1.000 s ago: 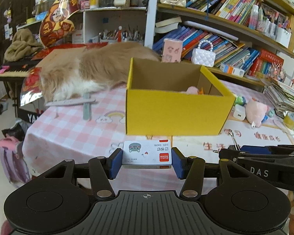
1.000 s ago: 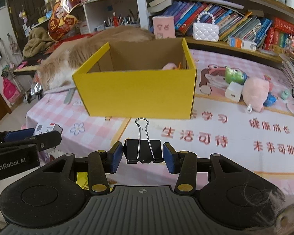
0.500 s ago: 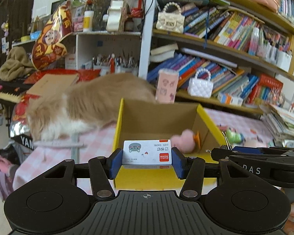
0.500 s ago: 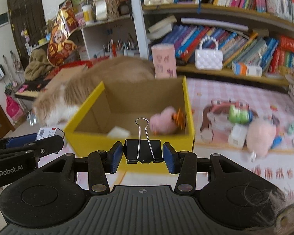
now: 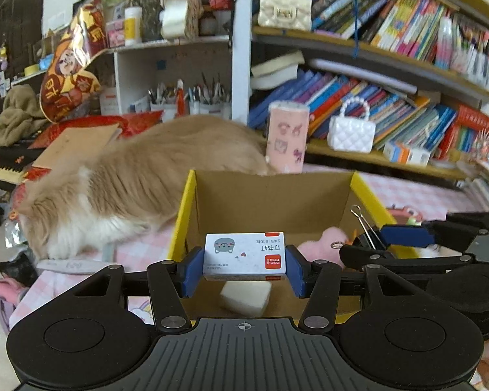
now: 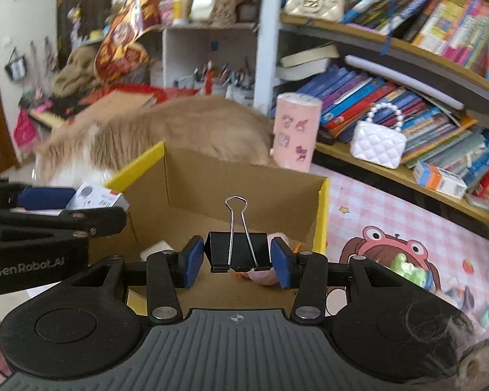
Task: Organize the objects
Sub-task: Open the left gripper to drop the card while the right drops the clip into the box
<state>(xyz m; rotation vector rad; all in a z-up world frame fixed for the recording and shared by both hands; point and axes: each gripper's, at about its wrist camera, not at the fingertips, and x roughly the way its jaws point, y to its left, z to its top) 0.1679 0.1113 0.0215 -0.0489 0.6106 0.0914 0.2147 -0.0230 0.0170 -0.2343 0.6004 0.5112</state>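
Now my left gripper pinches a staple box and my right gripper a binder clip, both over the yellow box; next, I judge, release them inside.

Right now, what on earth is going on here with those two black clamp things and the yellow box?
A person is tidying small items into the yellow cardboard box with two handheld grippers. The left gripper clamps a small box of staples; the right gripper clamps a black binder clip. Both hover over the open box, which already holds a pink plush toy and a white block. A fluffy cat lies behind it.
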